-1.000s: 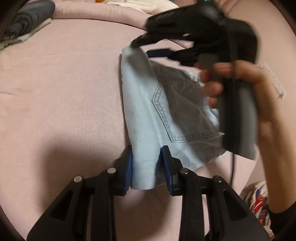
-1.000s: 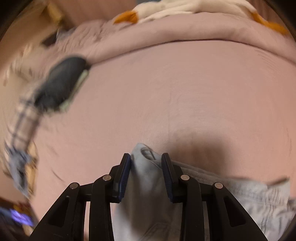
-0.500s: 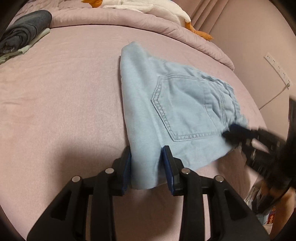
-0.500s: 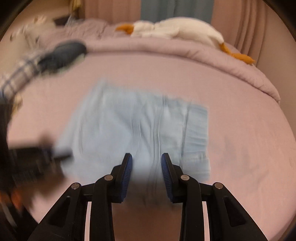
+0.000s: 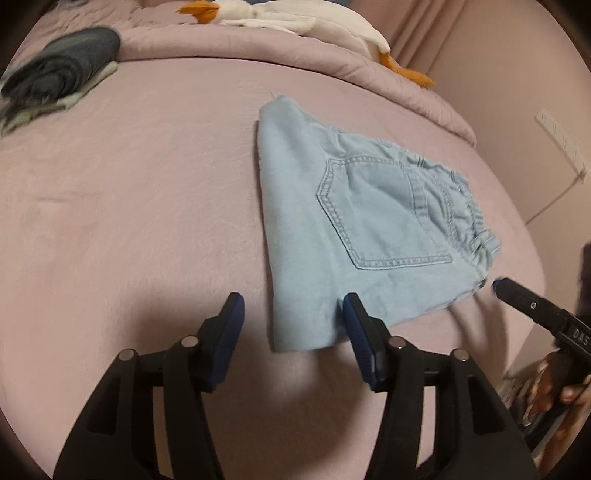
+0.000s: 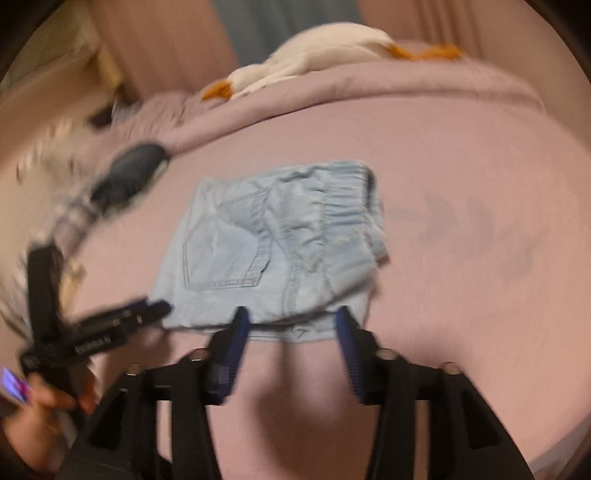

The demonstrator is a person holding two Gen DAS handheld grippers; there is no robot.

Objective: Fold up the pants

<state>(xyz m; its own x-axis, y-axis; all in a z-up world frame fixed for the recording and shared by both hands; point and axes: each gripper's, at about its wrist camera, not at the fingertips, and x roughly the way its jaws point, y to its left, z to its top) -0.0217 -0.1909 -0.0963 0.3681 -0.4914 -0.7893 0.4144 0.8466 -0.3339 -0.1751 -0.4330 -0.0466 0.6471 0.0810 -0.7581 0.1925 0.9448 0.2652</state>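
Note:
Light-blue denim pants point(image 5: 354, 221) lie folded into a short packet on the pink bed sheet point(image 5: 129, 203), back pocket up. My left gripper point(image 5: 293, 310) hovers at their near corner with its jaws opening; the cloth lies between the pads, free of the left one and beside the right one. In the right wrist view the pants point(image 6: 277, 236) show their elastic waistband. My right gripper point(image 6: 291, 321) is at their near edge, jaws opening, pressing nothing. Each view shows the other gripper, the right one point(image 5: 524, 299) and the left one point(image 6: 122, 321), held in a hand.
A stack of dark grey folded clothes point(image 5: 62, 66) sits at the bed's far left. A white plush goose point(image 5: 295, 22) lies on the rolled duvet point(image 5: 258, 51) at the back. The bed's edge and a wall with a power strip point(image 5: 557, 136) are to the right.
The right gripper let go of the pants' far corner, swung back to the waistband side and opened wider. The left gripper's jaws spread off the near corner. The pants now lie flat.

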